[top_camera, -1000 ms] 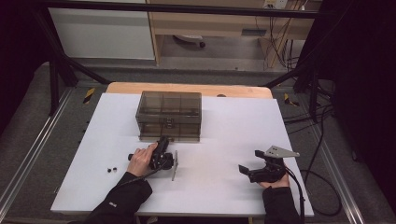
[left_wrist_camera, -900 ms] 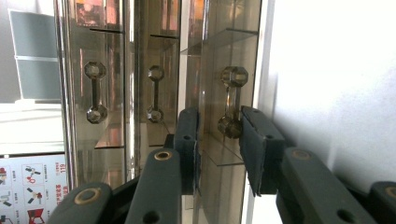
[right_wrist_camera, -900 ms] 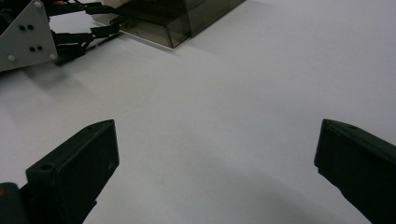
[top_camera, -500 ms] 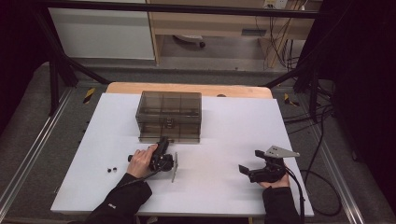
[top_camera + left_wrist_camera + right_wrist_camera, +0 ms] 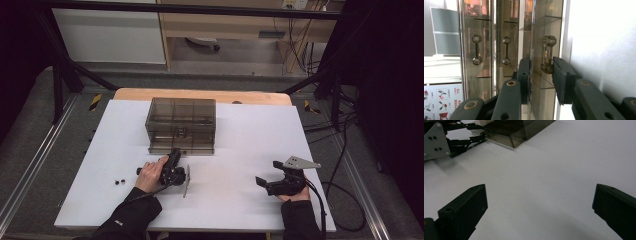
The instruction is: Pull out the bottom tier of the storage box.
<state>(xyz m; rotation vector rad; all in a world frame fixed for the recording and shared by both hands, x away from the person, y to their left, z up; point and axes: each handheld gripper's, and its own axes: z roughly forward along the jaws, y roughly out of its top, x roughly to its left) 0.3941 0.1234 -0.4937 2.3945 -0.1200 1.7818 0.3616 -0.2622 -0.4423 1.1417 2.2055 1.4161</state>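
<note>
Lab: framed rig [image 5: 65, 75], trailing cables [image 5: 345, 150]

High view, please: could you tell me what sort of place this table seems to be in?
Probably a lab or workshop set up for recording. A white table stands inside a dark metal frame, cables trail over the grey floor, and shelving stands behind. On the table sits a smoky plastic drawer box.

The number "119" can be read on a poster [image 5: 435, 100] with red pictograms; its other print cannot be made out.
</note>
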